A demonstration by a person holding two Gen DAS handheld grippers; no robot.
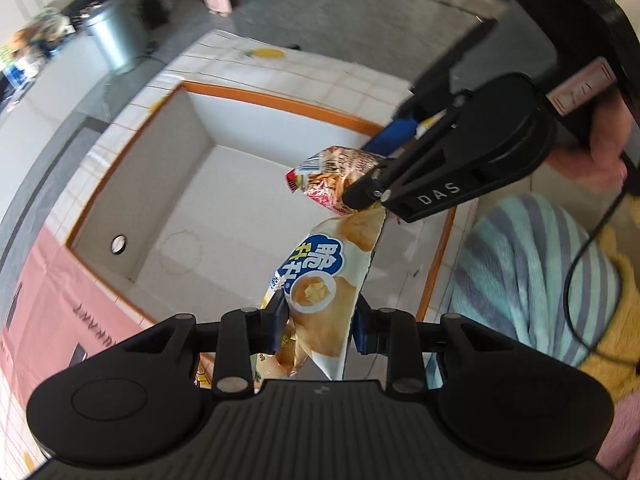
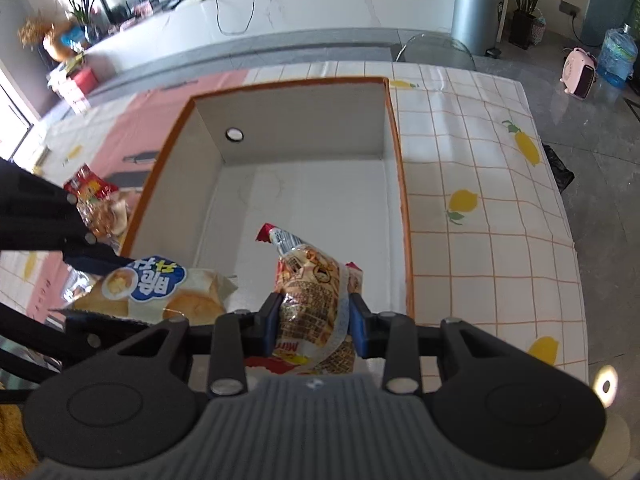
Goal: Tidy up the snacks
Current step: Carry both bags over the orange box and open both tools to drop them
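My left gripper [image 1: 320, 326] is shut on a cream snack bag with a blue label [image 1: 324, 276], held over the near part of an open white box with an orange rim [image 1: 280, 102]. My right gripper [image 2: 314, 322] is shut on a red and brown patterned snack pack [image 2: 310, 280], also held above the box [image 2: 288, 84]. The two packs hang side by side, close together. In the left wrist view the right gripper [image 1: 366, 192] holds the patterned pack [image 1: 336, 176] just beyond the cream bag. The cream bag shows in the right wrist view [image 2: 160, 292] at the left. The box floor looks bare.
More snack packs [image 2: 96, 204] lie on the tablecloth left of the box. The table has a checked lemon-print cloth [image 2: 480, 184] with a pink section. A grey bin [image 2: 476, 12], plants and a white counter stand beyond. A person in striped clothing [image 1: 532, 280] sits close at the right.
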